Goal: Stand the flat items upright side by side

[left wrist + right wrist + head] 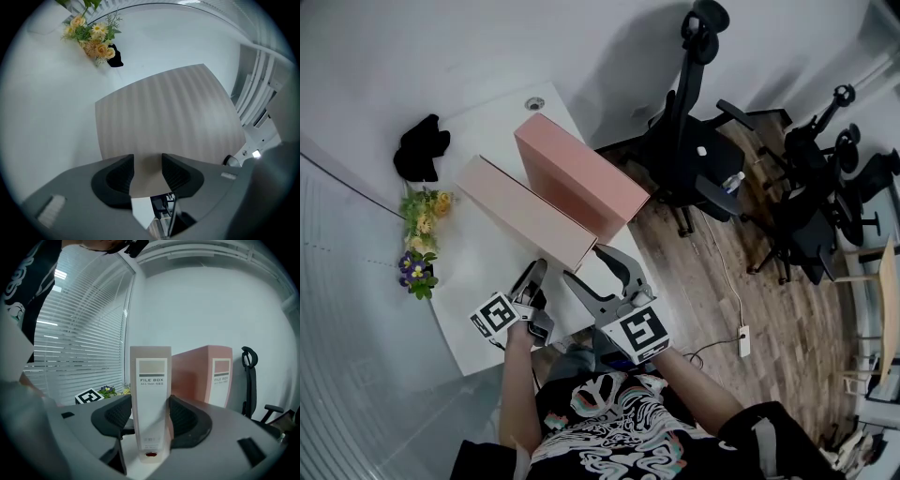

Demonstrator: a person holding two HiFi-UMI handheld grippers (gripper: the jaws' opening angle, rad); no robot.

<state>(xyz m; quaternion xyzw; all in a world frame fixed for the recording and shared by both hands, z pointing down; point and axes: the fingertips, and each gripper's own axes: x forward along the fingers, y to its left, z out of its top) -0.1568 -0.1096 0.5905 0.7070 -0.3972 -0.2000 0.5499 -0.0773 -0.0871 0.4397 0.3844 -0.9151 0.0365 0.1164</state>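
Left gripper (pixel 147 169) and right gripper (pixel 150 414) jaws pinched the beige box (pixel 525 211) (probably steadying it upright beside the pink box (pixel 581 173)).

Head view steeply down; both gripper views close on the shared beige file box (pixel 150 380)
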